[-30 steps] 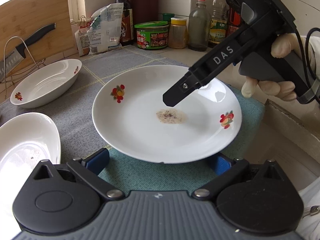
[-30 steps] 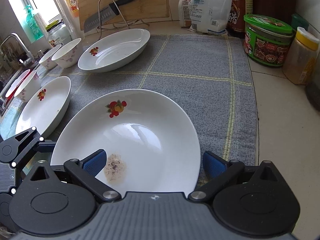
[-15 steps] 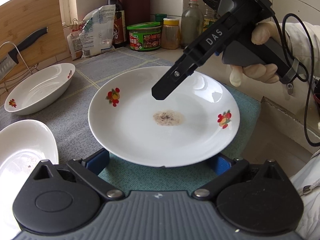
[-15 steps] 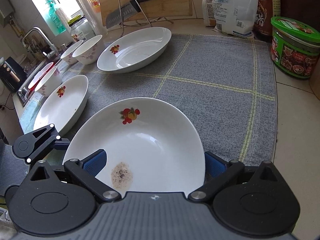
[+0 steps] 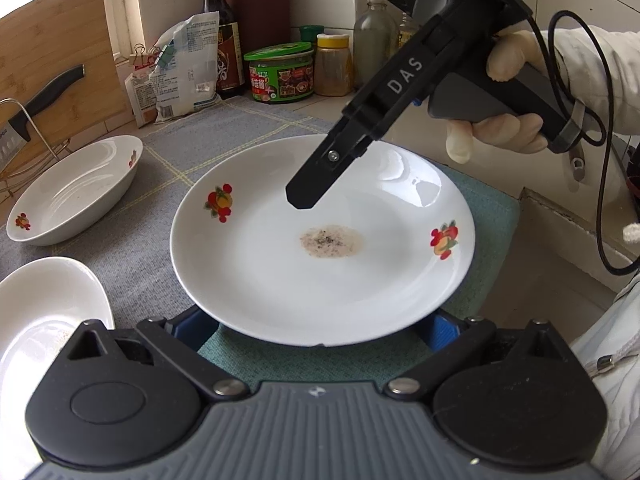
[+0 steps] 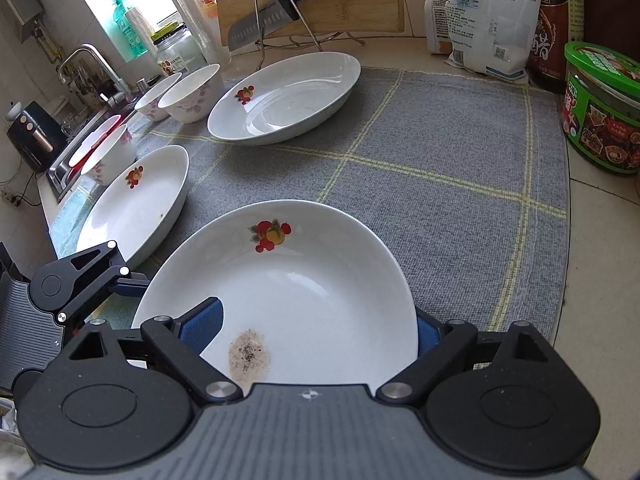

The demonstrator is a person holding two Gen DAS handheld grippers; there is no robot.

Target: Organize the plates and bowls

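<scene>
The round plate (image 5: 320, 276) with a brown residue patch sits on the teal cloth (image 5: 488, 216). Its near rim lies between the left gripper (image 5: 316, 328)'s wide-spread blue pads, apparently ungripped. The right gripper (image 6: 318, 330), also wide open, hangs above the plate's far side.

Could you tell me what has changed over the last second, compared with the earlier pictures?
The right gripper has shifted left over the stained plate, its camera now seeing further along the counter. Nothing was grasped or released. The plate, the deep dishes and the left gripper stayed put.
</scene>
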